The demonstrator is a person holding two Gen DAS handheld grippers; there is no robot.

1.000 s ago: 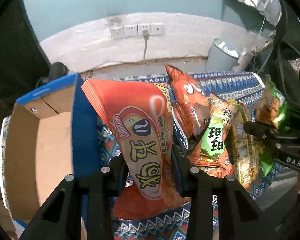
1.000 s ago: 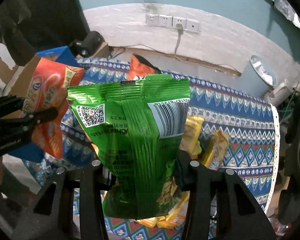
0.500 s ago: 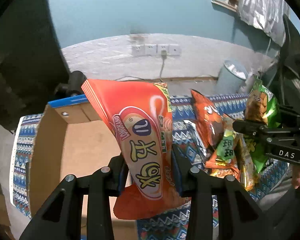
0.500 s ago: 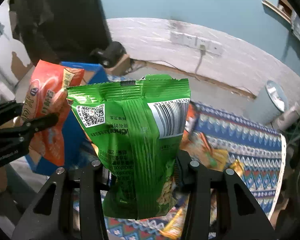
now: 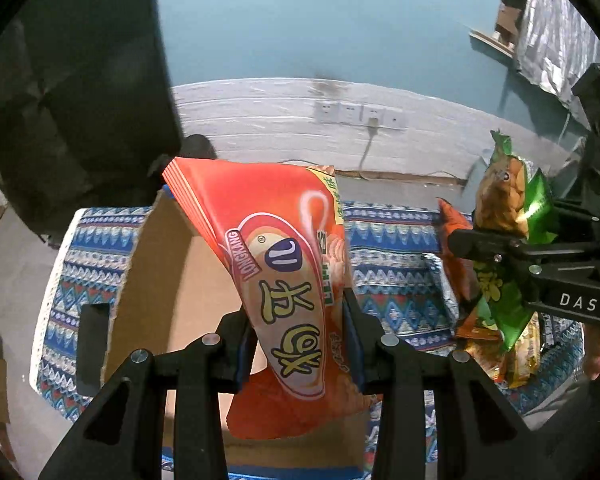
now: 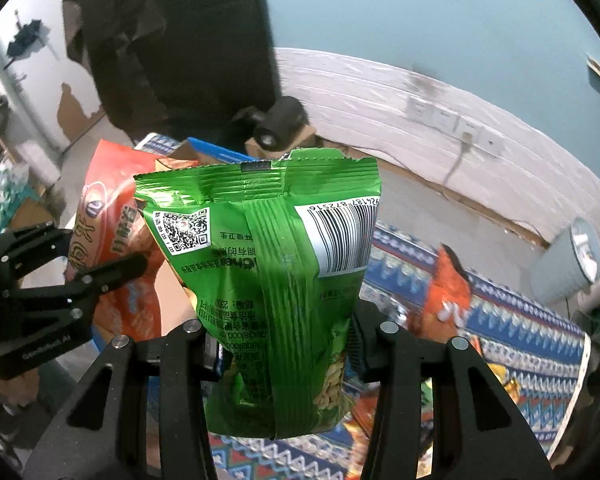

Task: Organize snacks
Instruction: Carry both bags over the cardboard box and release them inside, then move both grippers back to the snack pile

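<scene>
My left gripper [image 5: 298, 336] is shut on a red-orange snack bag [image 5: 276, 264] and holds it upright above the open cardboard box [image 5: 156, 280]. My right gripper [image 6: 284, 344] is shut on a green peanut bag [image 6: 276, 280], back side facing the camera, held in the air. In the left wrist view the right gripper [image 5: 476, 240] and its green bag [image 5: 508, 208] are at the right. In the right wrist view the left gripper [image 6: 112, 272] and the red-orange bag [image 6: 112, 224] are at the left, over the box [image 6: 172, 300].
A patterned blue cloth [image 5: 388, 280] covers the table. Several loose snack bags [image 5: 484, 344] lie on it at the right, including an orange one [image 6: 448, 300]. A grey bin [image 6: 568, 264] stands by the wall with sockets [image 5: 356, 114].
Both grippers moved left with their bags. The left gripper's bag went from beside the box to above its open inside; the right gripper followed toward the box.
</scene>
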